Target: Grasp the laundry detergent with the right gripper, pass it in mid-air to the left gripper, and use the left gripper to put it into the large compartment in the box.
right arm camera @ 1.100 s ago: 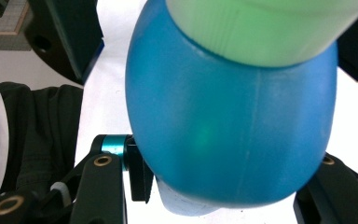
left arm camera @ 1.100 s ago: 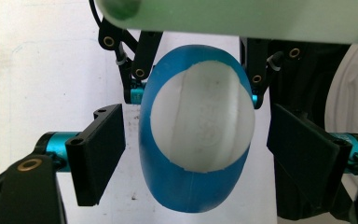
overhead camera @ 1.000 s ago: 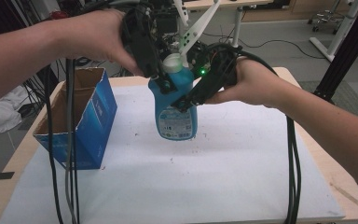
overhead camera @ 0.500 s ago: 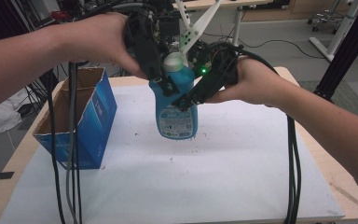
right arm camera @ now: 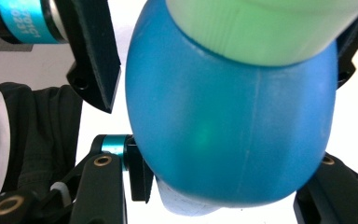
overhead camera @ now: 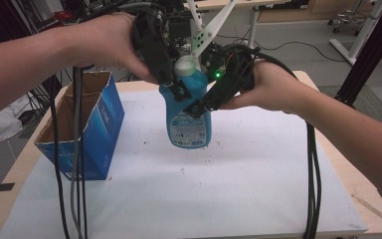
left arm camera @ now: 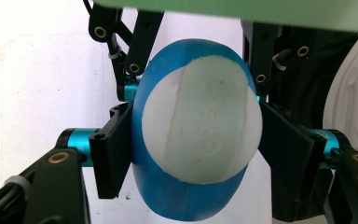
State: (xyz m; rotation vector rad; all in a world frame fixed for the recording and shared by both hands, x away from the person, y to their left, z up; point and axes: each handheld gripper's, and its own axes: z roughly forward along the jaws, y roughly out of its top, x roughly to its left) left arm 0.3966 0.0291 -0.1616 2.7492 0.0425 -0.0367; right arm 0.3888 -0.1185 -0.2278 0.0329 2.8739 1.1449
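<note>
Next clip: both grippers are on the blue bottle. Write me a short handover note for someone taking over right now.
Left gripper: jaws have just been closing, pads now against the white cap end of the blue bottle.
Right gripper: shut on the bottle's body.
Bottle: held upright above the white mat, off the surface.
Open blue box: at the left, on the mat.
Done: bottle lifted, both grippers on it.
Left: probably working the cap; unclear.
</note>
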